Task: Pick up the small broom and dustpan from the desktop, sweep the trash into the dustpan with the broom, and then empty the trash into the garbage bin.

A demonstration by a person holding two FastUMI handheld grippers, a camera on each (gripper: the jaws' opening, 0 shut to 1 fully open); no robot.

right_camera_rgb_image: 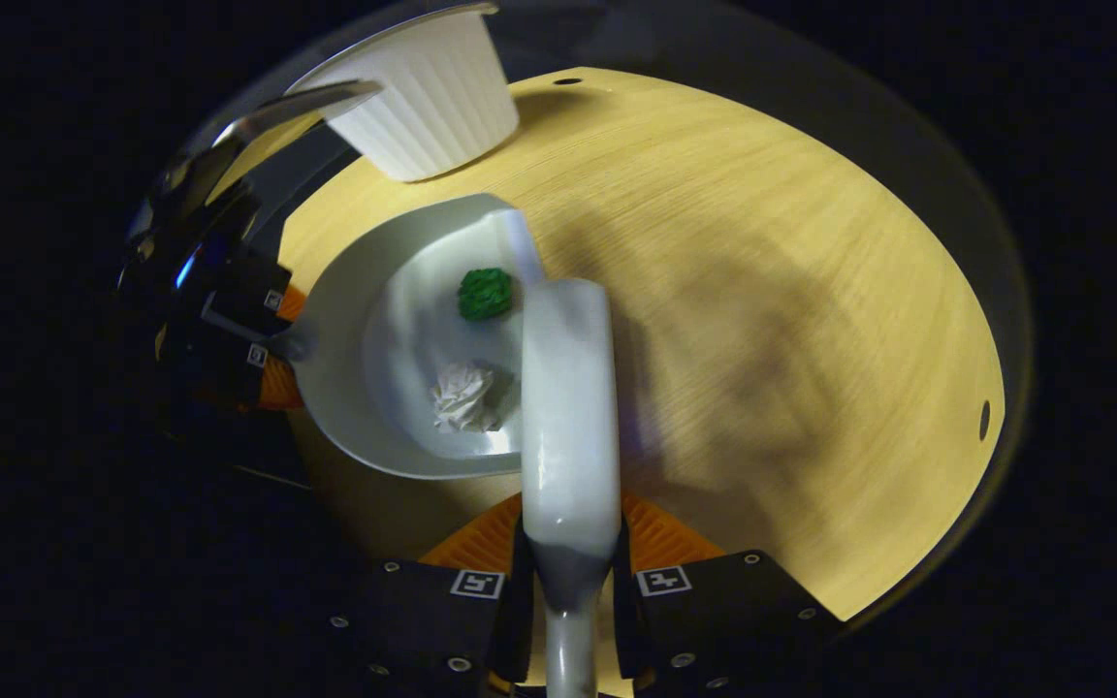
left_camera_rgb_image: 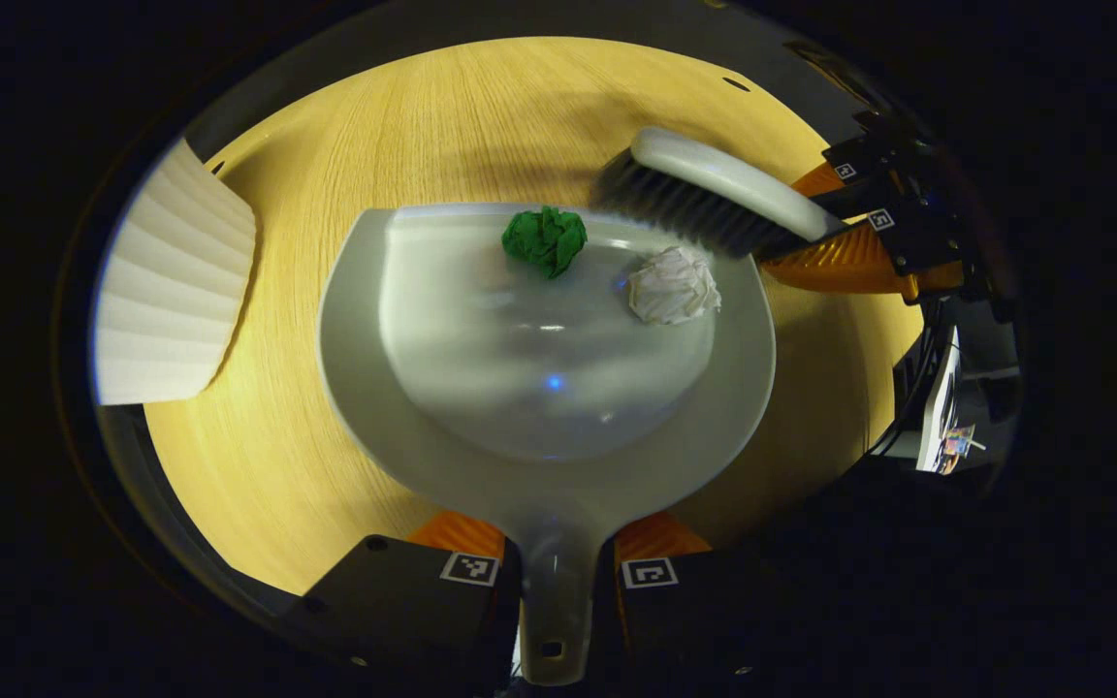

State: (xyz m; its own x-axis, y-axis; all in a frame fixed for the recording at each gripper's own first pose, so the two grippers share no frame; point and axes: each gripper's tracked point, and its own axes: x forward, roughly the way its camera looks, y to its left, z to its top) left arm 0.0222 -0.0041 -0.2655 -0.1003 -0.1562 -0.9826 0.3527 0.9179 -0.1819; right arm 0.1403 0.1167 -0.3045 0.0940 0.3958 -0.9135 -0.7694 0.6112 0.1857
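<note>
Both paper balls sit in the dustpan; broom at its mouth, bin off to one side.

Left gripper view: the left gripper (left_camera_rgb_image: pixel 558 572) clamps the dustpan (left_camera_rgb_image: pixel 481 388) by its thin handle, the right place to hold it; the pan looks like light, stiff, glossy plastic, so it may slip or twist. Just ahead lie the green paper ball (left_camera_rgb_image: pixel 545 239) and the white paper ball (left_camera_rgb_image: pixel 674 284), likely feather-light and prone to roll. The ribbed white garbage bin (left_camera_rgb_image: pixel 171 281) stands forward-left on the bare wooden desktop (left_camera_rgb_image: pixel 258 465).

Right gripper view: the right gripper (right_camera_rgb_image: pixel 569 579) grips the broom (right_camera_rgb_image: pixel 568 407) by its smooth handle, head reaching forward over the pan's lip. The bin stands far ahead, leftward; dark booth surrounds the table.
</note>
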